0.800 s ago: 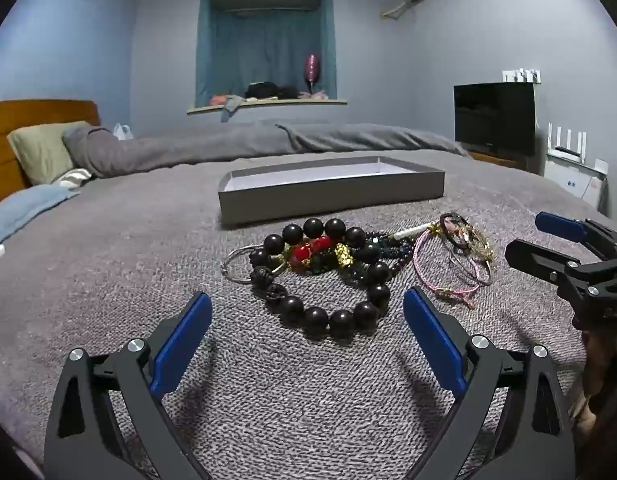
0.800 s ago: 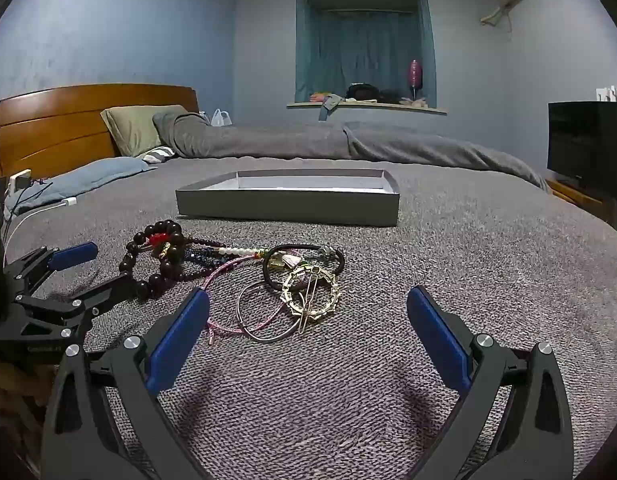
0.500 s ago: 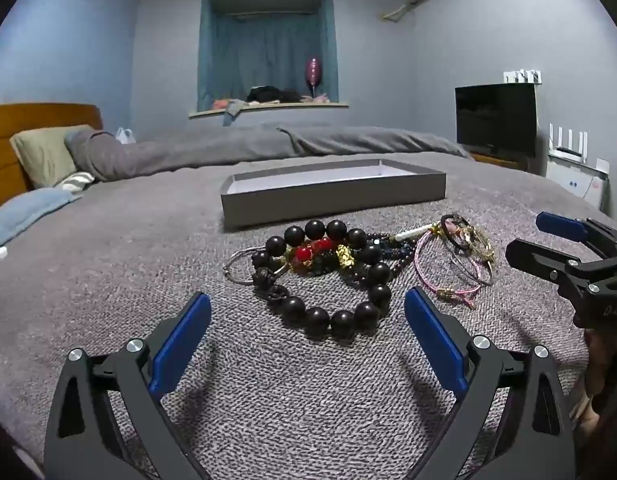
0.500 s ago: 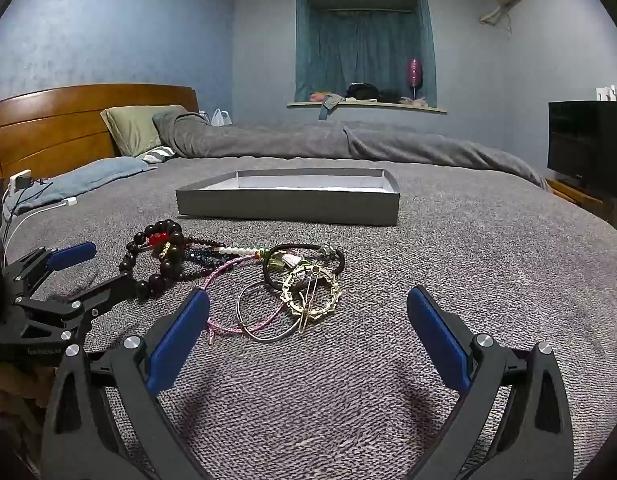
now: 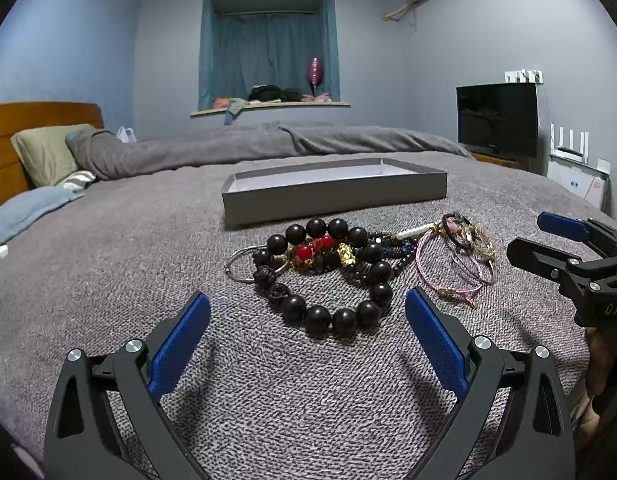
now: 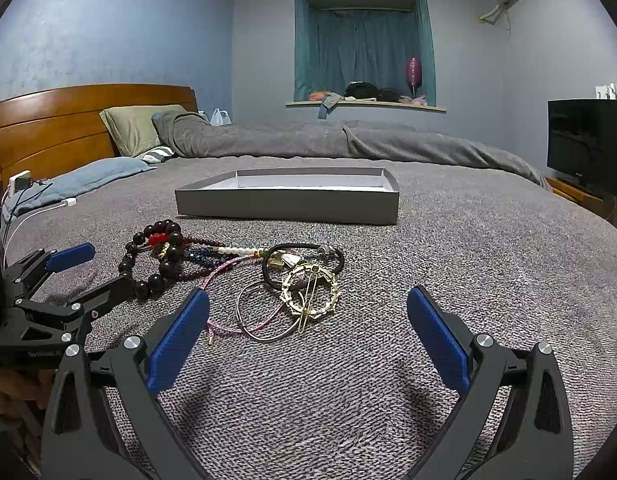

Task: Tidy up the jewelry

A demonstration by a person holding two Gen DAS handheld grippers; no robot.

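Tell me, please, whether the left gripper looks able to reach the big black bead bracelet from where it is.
Probably yes: the left gripper is open, the bead bracelet lies just ahead between its fingers on the blanket, and nothing blocks it.

On the bed (image 5: 108,264) we see the jewelry in one heap, with the box (image 5: 332,196) lying behind it, apart from it. In the heap, the big-bead bracelet (image 5: 332,280) lies to the left, a thin bangle (image 5: 244,264) at its left edge. To the right lie the cord bracelet (image 5: 444,276), the hair tie (image 6: 304,264) and the ring-shaped hair clip (image 6: 310,294), overlapping one another. We hold the left tongs (image 5: 306,330) just before the big-bead bracelet and the right tongs (image 6: 308,326) just before the hair clip. Pillows (image 6: 128,128) and a rolled duvet (image 6: 328,140) lie behind the box.
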